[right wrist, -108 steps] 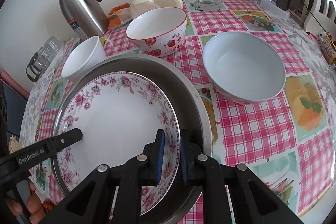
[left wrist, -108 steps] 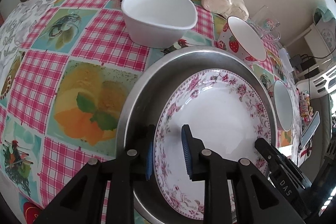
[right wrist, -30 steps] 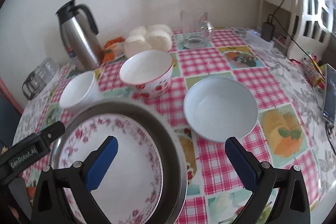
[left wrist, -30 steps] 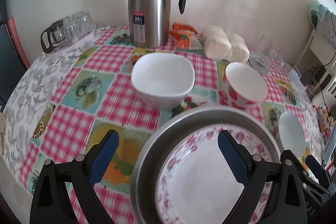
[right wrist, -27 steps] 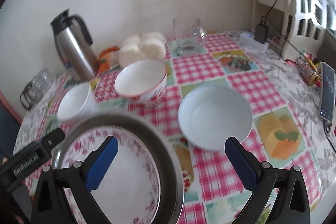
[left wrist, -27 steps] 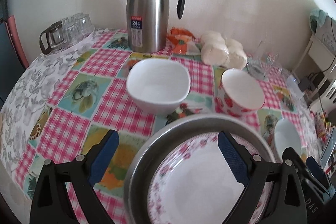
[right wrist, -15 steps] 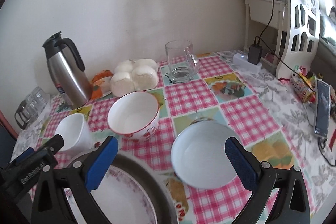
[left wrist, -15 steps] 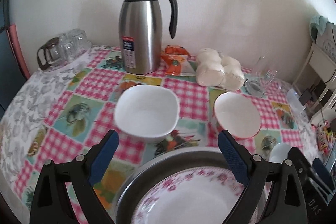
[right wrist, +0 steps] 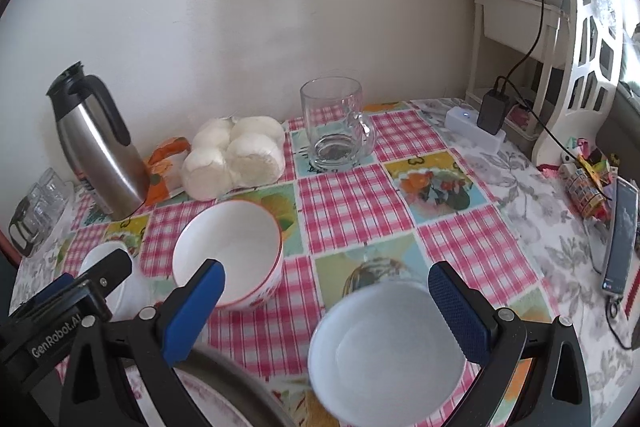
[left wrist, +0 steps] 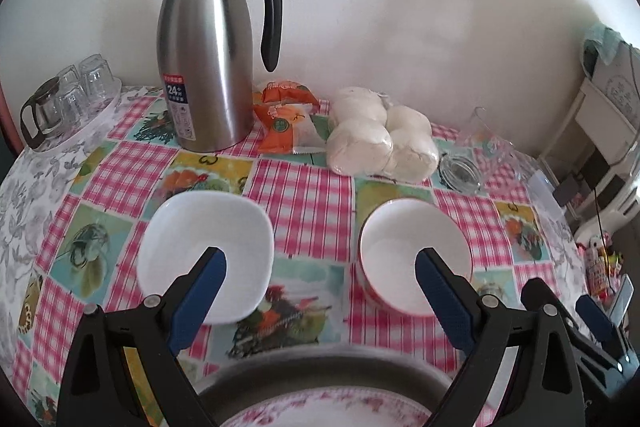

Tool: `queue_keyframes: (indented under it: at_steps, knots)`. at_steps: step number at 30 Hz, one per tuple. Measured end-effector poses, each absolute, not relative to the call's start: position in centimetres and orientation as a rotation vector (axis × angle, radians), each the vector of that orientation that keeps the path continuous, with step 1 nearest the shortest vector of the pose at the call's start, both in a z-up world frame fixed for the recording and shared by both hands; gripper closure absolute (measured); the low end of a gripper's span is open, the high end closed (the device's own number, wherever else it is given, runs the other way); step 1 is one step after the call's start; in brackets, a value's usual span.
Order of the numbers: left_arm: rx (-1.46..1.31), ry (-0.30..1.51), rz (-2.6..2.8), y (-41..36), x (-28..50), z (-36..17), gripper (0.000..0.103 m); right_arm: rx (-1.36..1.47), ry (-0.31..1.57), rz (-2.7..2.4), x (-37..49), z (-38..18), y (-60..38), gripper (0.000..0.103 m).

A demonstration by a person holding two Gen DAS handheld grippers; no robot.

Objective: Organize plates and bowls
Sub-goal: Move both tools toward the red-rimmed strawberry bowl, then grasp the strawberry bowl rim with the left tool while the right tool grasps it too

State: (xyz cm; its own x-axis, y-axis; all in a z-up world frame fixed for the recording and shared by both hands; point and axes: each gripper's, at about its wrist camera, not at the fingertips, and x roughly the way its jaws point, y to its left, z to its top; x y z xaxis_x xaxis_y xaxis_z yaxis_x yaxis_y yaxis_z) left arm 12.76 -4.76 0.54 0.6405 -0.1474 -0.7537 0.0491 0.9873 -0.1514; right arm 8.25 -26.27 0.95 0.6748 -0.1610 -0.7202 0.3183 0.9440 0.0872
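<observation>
Both my grippers hang above the table with jaws spread wide and nothing between them: the left gripper (left wrist: 320, 267) faces the gap between the square bowl (left wrist: 206, 253) and the red-rimmed bowl (left wrist: 414, 259), and the right gripper (right wrist: 326, 291) sits over the plain bowl (right wrist: 388, 355). The floral plate (left wrist: 320, 409) rests inside the steel pan (left wrist: 320, 367) at the near edge, below my fingers. All three bowls stand apart on the checked cloth (right wrist: 340, 199), none stacked yet.

I judge the step in hand to be gathering the bowls, starting with the plain bowl under my right jaws. To do it well, I should come down with one finger inside the rim and one outside, pinch the wall squarely, and lift straight up so it does not tip. The glazed wall will likely be slippery, so a firm hold low on the rim matters. I must keep clear of the pan's edge, which lies just beside this bowl.
</observation>
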Motion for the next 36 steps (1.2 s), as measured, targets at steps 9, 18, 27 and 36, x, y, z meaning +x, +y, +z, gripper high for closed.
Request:
queue_keyframes:
  at_steps: [9,18,27,36]
  knots:
    - [-0.073,0.977,-0.128,-7.0,16.8,-1.2,0.008,0.216,0.866,-0.283,11.7,-1.2,-28.0,0.000]
    - [-0.088,1.080,-0.153,-7.7,19.0,-3.5,0.017,0.250,0.970,-0.226,14.6,-3.8,-28.6,0.024]
    - [-0.103,1.149,-0.175,-7.9,19.6,-5.4,0.051,0.202,1.035,-0.145,17.1,-5.2,-26.9,0.055]
    - [-0.091,1.201,-0.184,-8.8,20.2,-7.5,0.068,0.160,1.093,-0.107,18.8,-6.7,-25.6,0.074]
